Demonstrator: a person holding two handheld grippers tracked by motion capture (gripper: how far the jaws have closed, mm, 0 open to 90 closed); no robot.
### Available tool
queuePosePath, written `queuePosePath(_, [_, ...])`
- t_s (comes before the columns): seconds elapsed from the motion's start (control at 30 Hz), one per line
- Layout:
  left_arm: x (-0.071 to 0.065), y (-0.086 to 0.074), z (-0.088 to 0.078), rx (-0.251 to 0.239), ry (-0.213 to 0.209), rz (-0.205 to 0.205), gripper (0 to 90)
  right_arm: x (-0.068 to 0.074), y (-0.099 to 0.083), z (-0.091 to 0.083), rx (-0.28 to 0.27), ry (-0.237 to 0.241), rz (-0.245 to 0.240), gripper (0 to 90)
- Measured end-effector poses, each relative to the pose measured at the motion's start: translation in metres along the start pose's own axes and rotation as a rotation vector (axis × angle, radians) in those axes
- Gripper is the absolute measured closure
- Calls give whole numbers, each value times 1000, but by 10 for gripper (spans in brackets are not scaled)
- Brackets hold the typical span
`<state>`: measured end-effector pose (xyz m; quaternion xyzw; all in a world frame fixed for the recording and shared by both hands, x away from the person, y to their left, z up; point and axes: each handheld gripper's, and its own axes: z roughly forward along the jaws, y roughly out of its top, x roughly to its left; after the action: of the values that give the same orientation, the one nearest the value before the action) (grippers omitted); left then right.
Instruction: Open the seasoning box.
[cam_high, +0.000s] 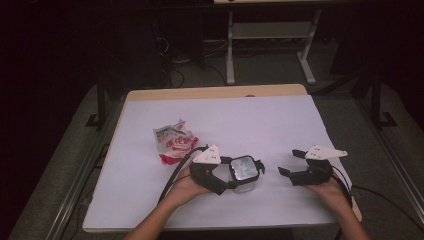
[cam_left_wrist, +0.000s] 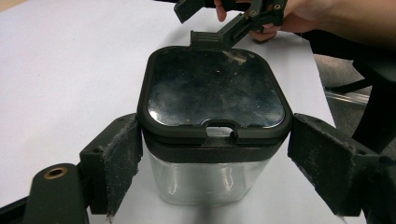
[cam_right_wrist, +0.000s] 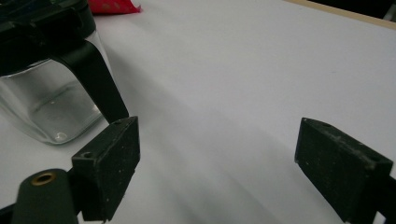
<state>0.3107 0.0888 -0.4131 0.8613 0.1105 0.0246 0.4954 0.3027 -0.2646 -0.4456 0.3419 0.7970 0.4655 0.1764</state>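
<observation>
A clear square jar (cam_high: 244, 171) with a black lid stands upright on the white table near the front middle. My left gripper (cam_high: 248, 176) reaches in from the left, and its two pads press against opposite sides of the lid rim (cam_left_wrist: 215, 135). In the left gripper view the jar (cam_left_wrist: 205, 182) looks empty. My right gripper (cam_high: 288, 162) hovers just right of the jar with its jaws wide apart and nothing between them. Its pads (cam_right_wrist: 114, 158) frame bare table, with the jar (cam_right_wrist: 46, 102) off to the left. The right gripper (cam_left_wrist: 198, 23) also shows beyond the jar.
A crumpled red-and-white snack bag (cam_high: 175, 142) lies left of the jar, behind the left hand. The table (cam_high: 225, 115) is covered in white, with a wooden rim at the far edge. Table legs and cables stand on the dark floor beyond.
</observation>
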Motion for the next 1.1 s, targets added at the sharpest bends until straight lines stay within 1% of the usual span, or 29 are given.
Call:
queuePosePath(0.17, [0,0,0,-3,-1,0,180,0,0,0,1,-2,-2,136])
queuePosePath(0.3, [-1,1,-1,-13,0,-13,180,0,0,0,1,-2,-3,137])
queuePosePath(0.53, [-2,6,-3,-31,7,-12,181,-1,0,1,2,0,-3,137])
queuePosePath(0.77, [-4,9,-4,-33,17,-2,183,-1,-1,1,4,1,3,137])
queuePosePath(0.8, [-4,9,-4,-37,16,-6,183,-1,-1,1,5,1,4,137])
queuePosePath(0.83, [-4,10,-5,-42,17,4,184,-1,-1,1,5,1,3,137])
queuePosePath(0.93, [-5,13,-6,-60,14,2,205,-1,-1,1,6,2,3,137])
queuePosePath(1.1, [-6,13,-4,-52,5,12,228,-1,-1,1,5,4,5,137])
